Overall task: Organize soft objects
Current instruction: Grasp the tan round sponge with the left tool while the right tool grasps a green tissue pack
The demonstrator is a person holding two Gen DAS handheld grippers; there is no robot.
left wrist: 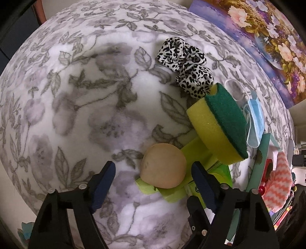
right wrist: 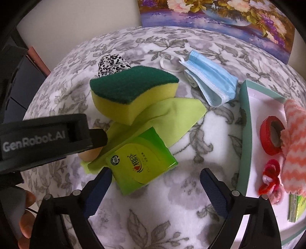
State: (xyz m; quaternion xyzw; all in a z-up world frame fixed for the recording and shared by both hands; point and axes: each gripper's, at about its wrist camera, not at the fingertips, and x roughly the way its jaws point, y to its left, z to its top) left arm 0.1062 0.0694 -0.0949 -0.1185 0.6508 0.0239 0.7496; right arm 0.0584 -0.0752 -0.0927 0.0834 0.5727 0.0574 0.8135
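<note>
A beige soft ball lies on a lime cloth between the pads of my left gripper, nearer the right pad; neither pad touches it. My right gripper stands open over a green tissue packet, whose corner reaches its left finger. A yellow sponge with a green scourer rests on the lime cloth. Behind it lie a leopard-print scrunchie and a blue face mask. The left gripper's black body hides most of the ball in the right wrist view.
A teal-rimmed white tray at the right holds a pink chevron cloth, a red tape roll and a red scrunchie. A flower painting leans at the back. Everything lies on a floral blanket.
</note>
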